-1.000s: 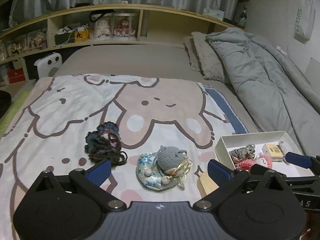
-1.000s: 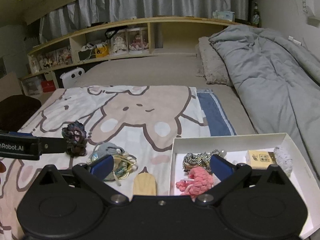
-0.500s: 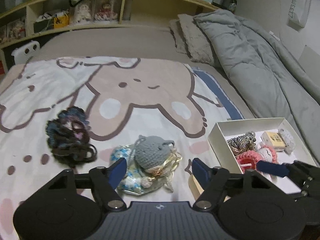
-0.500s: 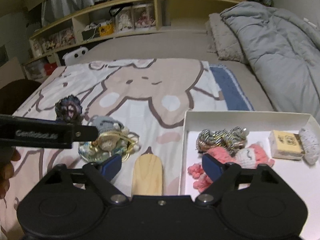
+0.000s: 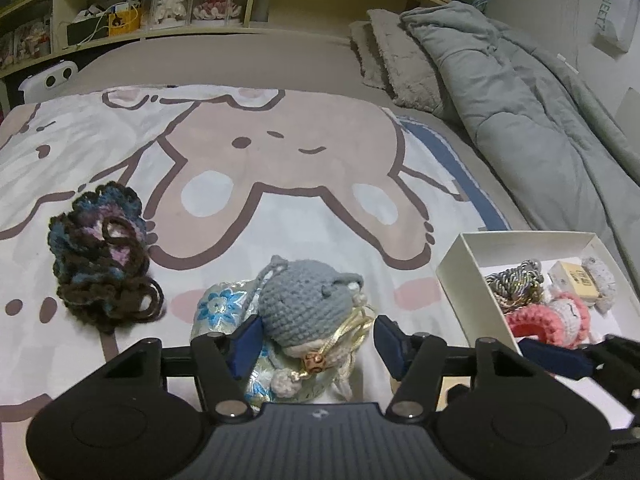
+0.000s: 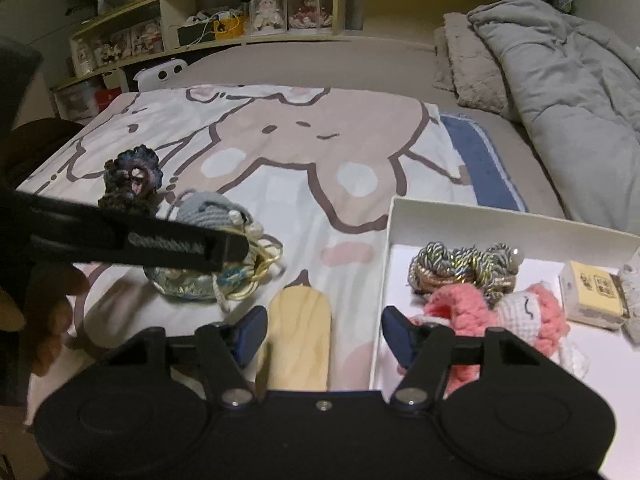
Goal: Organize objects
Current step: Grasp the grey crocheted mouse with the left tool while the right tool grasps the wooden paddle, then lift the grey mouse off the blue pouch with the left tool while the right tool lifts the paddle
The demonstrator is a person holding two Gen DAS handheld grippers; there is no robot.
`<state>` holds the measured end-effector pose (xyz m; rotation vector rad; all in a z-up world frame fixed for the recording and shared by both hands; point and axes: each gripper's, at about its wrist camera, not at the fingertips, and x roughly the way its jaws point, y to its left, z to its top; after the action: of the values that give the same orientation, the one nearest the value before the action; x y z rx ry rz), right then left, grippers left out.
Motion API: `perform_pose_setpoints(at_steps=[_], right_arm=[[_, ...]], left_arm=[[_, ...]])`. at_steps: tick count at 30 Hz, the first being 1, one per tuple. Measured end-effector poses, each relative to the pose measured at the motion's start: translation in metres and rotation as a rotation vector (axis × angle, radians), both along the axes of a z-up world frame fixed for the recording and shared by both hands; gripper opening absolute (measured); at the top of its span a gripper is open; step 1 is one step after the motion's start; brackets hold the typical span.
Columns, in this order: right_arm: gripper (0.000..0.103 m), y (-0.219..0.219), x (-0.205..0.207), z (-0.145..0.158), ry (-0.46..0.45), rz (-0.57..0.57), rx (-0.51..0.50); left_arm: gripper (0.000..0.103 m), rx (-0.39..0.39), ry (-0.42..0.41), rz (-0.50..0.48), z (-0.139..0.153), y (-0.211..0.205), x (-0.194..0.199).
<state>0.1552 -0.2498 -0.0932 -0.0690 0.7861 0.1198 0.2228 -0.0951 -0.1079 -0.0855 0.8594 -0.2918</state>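
Between the left gripper's (image 5: 316, 342) closing jaws sits a crocheted grey doll (image 5: 308, 306) (seemingly untouched).

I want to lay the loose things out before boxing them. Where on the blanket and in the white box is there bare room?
Bare: the blanket beyond the grey crochet toy and dark yarn piece, up to the pillows; also the white box floor nearest the camera. Crowded: the box's far half, with braided cord, pink crochet toy and small carton.
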Motion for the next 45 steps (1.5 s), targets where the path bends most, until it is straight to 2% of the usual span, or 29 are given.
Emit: perform_pose_setpoints(at_steps=[3, 8, 14, 21, 25, 37, 45], right_arm=[[0.064, 0.005, -0.003, 0.007, -0.023, 0.033, 0.001], [0.06, 0.016, 0.003, -0.002, 0.05, 0.076, 0.03], [0.058, 0.019, 0.011, -0.02, 0.112, 0.069, 0.003], [0.061, 0.033, 0.016, -0.029, 0.114, 0.085, -0.09], [0.047, 0.038, 0.015, -0.033, 0.11, 0.091, -0.183], [0.047, 0.039, -0.001, -0.019, 0.109, 0.123, -0.123], [0.047, 0.035, -0.019, -0.004, 0.088, 0.096, -0.071]], left_arm=[[0.057, 0.006, 0.004, 0.002, -0.005, 0.0, 0.004], [0.054, 0.02, 0.002, 0.006, -0.008, -0.002, 0.007], [0.051, 0.017, 0.005, 0.015, -0.012, -0.002, 0.012], [0.049, 0.023, 0.003, 0.016, -0.013, -0.004, 0.013], [0.049, 0.023, 0.007, 0.014, -0.013, -0.003, 0.013], [0.047, 0.03, 0.019, 0.016, 0.004, 0.002, -0.005], [0.047, 0.039, 0.011, 0.028, 0.025, 0.011, -0.029]])
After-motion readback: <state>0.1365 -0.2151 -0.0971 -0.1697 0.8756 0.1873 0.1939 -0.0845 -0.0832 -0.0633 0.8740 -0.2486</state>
